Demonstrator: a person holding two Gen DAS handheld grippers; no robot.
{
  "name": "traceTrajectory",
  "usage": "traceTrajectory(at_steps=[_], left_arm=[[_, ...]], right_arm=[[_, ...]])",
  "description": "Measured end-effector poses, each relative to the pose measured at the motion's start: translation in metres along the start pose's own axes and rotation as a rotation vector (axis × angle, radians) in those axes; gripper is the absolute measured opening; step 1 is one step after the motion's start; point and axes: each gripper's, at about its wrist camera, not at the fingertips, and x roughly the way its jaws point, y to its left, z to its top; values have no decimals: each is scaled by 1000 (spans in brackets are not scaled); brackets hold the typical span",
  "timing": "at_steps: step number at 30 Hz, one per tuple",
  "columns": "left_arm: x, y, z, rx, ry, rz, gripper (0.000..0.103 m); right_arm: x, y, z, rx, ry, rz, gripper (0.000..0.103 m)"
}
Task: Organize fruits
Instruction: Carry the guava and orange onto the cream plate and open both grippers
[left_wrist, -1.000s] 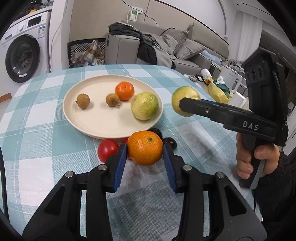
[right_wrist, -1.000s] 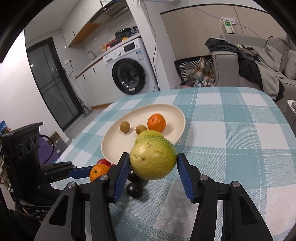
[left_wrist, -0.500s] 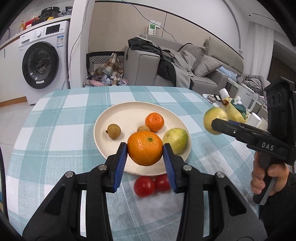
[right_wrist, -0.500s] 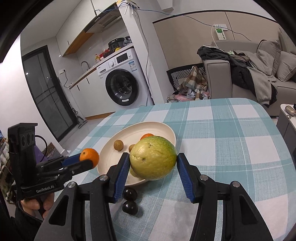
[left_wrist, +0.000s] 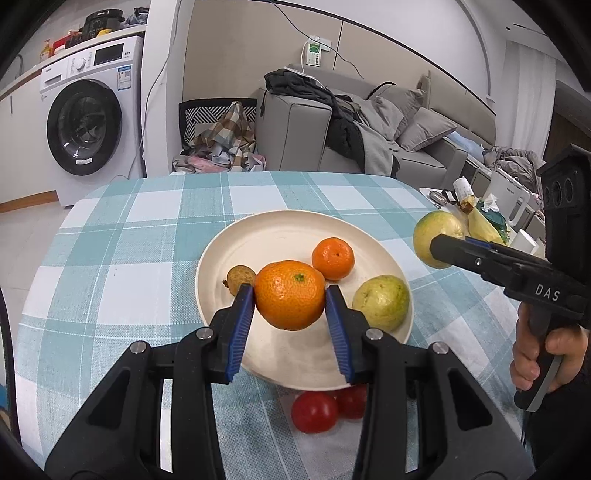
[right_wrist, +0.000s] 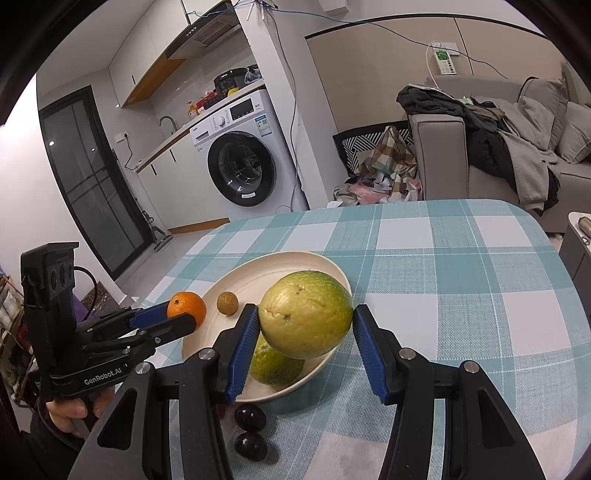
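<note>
A: Between the left gripper's (left_wrist: 290, 306) blue pads sits an orange (left_wrist: 290, 304), pinched at its widest girth and hanging above the near half of the cream plate (left_wrist: 266, 236). The hold looks firm: both pads press on the peel.

B: And the right gripper (right_wrist: 306, 332)?

A: Clamped on a large yellow-green citrus (right_wrist: 306, 314), likewise across the middle, hovering over the plate's near rim. Directly beneath it lies another green fruit (right_wrist: 275, 363) already on the plate.

B: How will those two behave when set down?

A: Both are round, so I'd expect them to roll. The orange is probably light with a slightly giving, pebbled skin that grips well. The citrus looks heavier and smoother, so the equator hold is the right one; any higher and it could squirt out.

B: What's ahead of the left gripper?

A: Just beyond the orange, a small tangerine (left_wrist: 332, 258); to its left a brown longan (left_wrist: 240, 277), partly hidden by the pad. Below the jaws, off the plate, two tomatoes (left_wrist: 314, 411) rest on the checked cloth (left_wrist: 110, 266). Two dark plums (right_wrist: 250, 417) lie under the right gripper.
</note>
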Motion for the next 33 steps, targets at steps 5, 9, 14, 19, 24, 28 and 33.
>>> traceTrajectory(at_steps=[5, 9, 14, 19, 24, 28, 33], left_arm=[[11, 4, 4, -10, 7, 6, 37], [19, 7, 4, -14, 15, 13, 37], [26, 9, 2, -11, 25, 20, 37], [31, 9, 0, -10, 34, 17, 37], [32, 10, -2, -10, 38, 24, 37], [34, 10, -3, -13, 43, 25, 37], [38, 10, -5, -15, 52, 30, 37]], right_arm=[[14, -3, 3, 4, 23, 1, 53], [23, -5, 3, 7, 38, -2, 53], [33, -6, 3, 2, 57, -5, 53], [43, -5, 3, -2, 74, -2, 53], [49, -5, 1, -3, 84, -4, 53], [52, -5, 0, -2, 85, -13, 53], [56, -5, 0, -10, 90, -25, 53]])
